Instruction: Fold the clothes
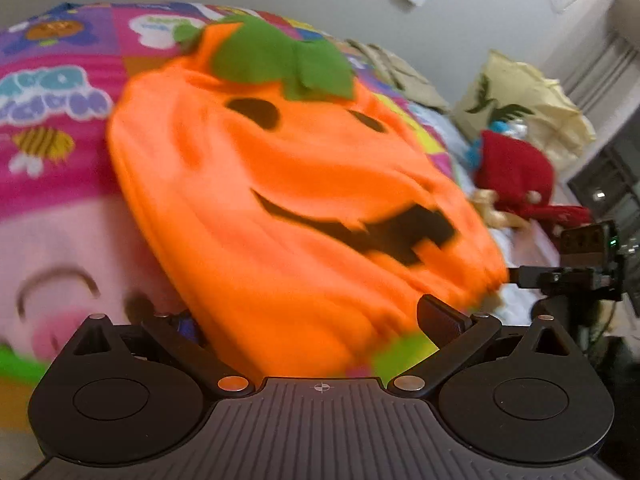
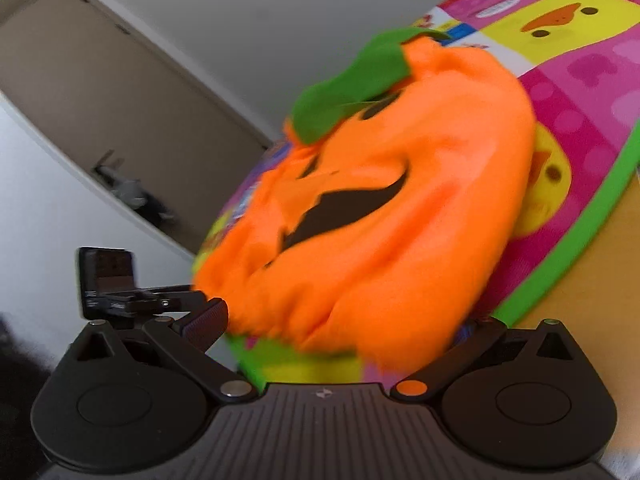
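Both grippers sit at the gathered lower hem of the orange pumpkin costume (image 1: 288, 200), the left gripper (image 1: 304, 320) with its fingers spread wide around that hem's near end, the right gripper (image 2: 340, 328) likewise spread wide, its right finger hidden behind the cloth.

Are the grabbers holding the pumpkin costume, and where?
The pumpkin costume lies between the wide-spread fingers of both the left gripper and right gripper, at its gathered bottom hem. Neither looks clamped; blur hides contact.
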